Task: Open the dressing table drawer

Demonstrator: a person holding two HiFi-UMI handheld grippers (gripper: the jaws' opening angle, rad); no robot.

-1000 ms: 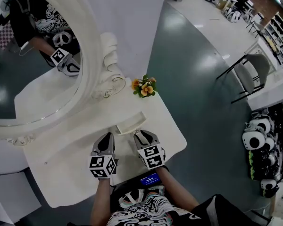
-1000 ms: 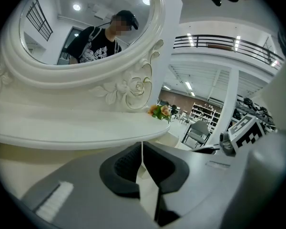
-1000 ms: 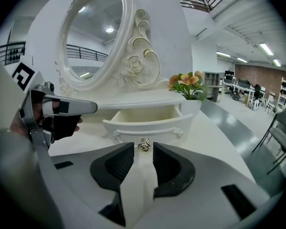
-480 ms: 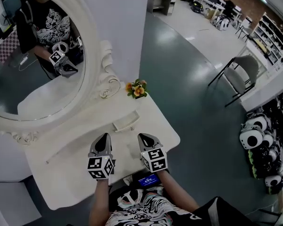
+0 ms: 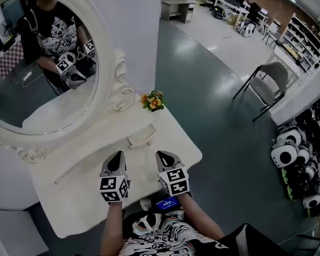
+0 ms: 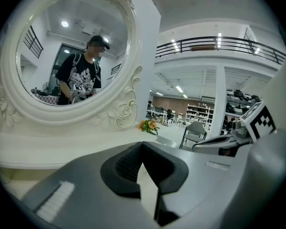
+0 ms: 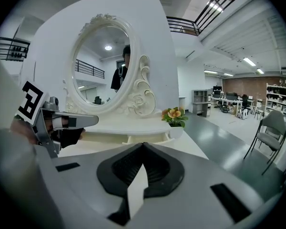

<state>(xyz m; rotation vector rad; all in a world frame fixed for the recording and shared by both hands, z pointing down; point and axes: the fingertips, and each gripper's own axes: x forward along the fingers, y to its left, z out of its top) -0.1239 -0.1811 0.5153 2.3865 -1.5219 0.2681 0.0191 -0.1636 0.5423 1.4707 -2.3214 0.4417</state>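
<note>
A white dressing table (image 5: 85, 196) carries an oval mirror (image 5: 42, 63) on a raised shelf. A small drawer (image 5: 142, 137) sticks out a little from the shelf front; the right gripper view has the drawer (image 7: 146, 138) straight ahead of the jaws. My left gripper (image 5: 118, 157) and right gripper (image 5: 161, 157) hover side by side over the tabletop, short of the drawer and not touching it. Both are shut with nothing between the jaws, as the left gripper (image 6: 142, 144) and the right gripper (image 7: 143, 146) show in their own views.
A small pot of orange flowers (image 5: 153, 101) stands at the shelf's right end, close to the drawer. A grey chair (image 5: 266, 87) and a pile of white helmets (image 5: 288, 156) stand on the floor to the right. A phone (image 5: 167, 202) lies in the person's lap.
Both grippers have drawn back from the drawer towards the person and risen. The right gripper's tip, which was at the drawer front, is now clear of it.
</note>
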